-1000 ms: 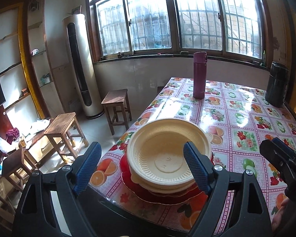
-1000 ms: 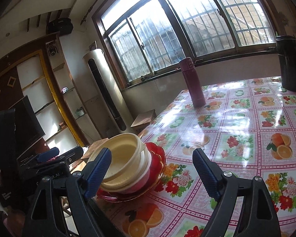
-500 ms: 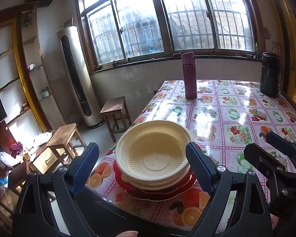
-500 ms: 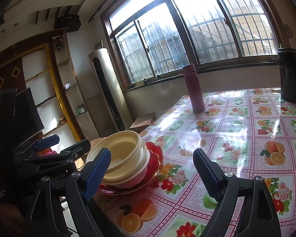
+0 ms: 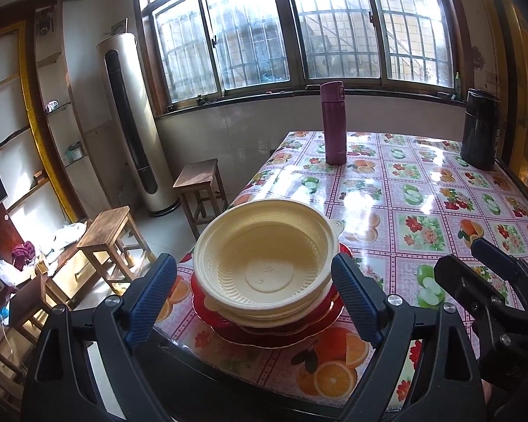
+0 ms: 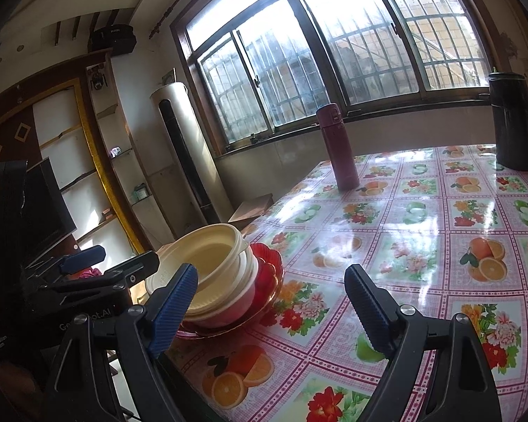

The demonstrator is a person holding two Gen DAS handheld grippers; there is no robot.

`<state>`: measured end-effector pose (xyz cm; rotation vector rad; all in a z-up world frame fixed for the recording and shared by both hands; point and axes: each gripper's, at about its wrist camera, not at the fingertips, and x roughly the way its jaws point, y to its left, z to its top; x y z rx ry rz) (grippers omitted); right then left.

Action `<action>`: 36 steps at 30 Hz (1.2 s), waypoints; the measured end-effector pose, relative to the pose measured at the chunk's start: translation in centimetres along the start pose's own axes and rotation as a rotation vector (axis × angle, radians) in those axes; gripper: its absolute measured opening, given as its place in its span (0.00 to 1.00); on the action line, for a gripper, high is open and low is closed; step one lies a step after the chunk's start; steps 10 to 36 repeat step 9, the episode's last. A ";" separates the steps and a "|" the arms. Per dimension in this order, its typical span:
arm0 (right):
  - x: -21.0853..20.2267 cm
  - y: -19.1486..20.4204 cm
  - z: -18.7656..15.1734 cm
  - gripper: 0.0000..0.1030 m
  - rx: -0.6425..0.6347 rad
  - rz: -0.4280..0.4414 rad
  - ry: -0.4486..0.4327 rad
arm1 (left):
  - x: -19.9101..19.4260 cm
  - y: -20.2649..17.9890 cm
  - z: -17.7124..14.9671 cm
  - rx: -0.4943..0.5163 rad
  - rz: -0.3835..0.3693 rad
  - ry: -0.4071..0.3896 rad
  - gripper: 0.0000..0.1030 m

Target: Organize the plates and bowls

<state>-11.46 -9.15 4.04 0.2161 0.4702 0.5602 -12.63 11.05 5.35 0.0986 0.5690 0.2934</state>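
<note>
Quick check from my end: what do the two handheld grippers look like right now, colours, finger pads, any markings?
Both match: the left gripper and right gripper have black plastic triangulated finger frames with silver screws at the joints and blue ribbed pads on the inner faces. Seen from the right wrist camera, the left unit's black body carries pale printed lettering, only partly readable. No cables or sleeves are visible.

black tongs (image 5: 253,297) with ribbed blue pads (image 5: 151,297) and silver screws (image 5: 112,300).

We see a glossy, wipe-clean tablecloth (image 5: 422,211), probably vinyl, throwing back window glare. The cream bowls (image 5: 264,263) look like matt ribbed plastic; the red plate (image 6: 271,267) beneath is shiny and translucent. The stools (image 5: 112,225) are bare wood.
</note>
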 end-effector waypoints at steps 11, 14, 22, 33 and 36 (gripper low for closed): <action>0.3 -0.1 -0.2 0.85 0.005 -0.006 0.005 | 0.0 -0.2 0.1 0.005 -0.015 -0.002 0.88; 0.3 -0.1 -0.2 0.85 0.005 -0.006 0.005 | 0.0 -0.2 0.1 0.005 -0.015 -0.002 0.88; 0.3 -0.1 -0.2 0.85 0.005 -0.006 0.005 | 0.0 -0.2 0.1 0.005 -0.015 -0.002 0.88; 0.3 -0.1 -0.2 0.85 0.005 -0.006 0.005 | 0.0 -0.2 0.1 0.005 -0.015 -0.002 0.88; 0.3 -0.1 -0.2 0.85 0.005 -0.006 0.005 | 0.0 -0.2 0.1 0.005 -0.015 -0.002 0.88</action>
